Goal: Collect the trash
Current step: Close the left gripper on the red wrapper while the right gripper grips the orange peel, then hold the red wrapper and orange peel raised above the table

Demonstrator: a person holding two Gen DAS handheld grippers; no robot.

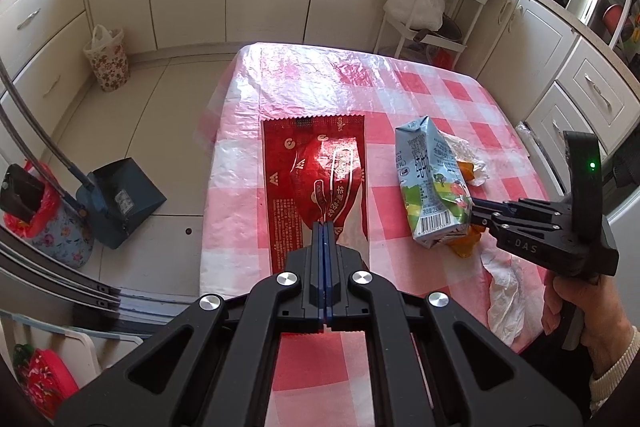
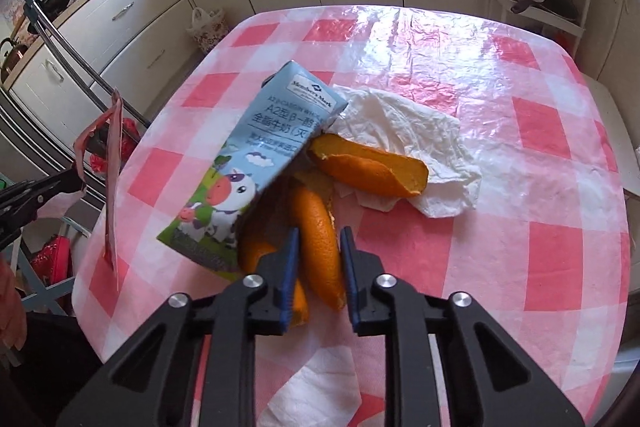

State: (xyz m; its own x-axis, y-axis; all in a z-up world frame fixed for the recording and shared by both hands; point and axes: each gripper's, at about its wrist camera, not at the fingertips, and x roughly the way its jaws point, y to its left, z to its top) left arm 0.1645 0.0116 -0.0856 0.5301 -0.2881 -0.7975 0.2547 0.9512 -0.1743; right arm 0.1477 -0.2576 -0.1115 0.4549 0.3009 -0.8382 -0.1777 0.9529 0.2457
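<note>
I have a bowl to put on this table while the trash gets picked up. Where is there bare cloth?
The far half of the table, beyond the tissue, is bare, as is the right side past it. The near middle is crowded: milk carton, orange peels, tissue, with the right gripper among them.

Glossy foil wrapper (image 1: 316, 183) — crumpled tissue (image 2: 404, 143).

Left gripper (image 1: 325, 227) clamped on red wrapper (image 1: 316, 183); milk carton (image 1: 434, 187) beside, on checked table (image 1: 400, 87).
</note>
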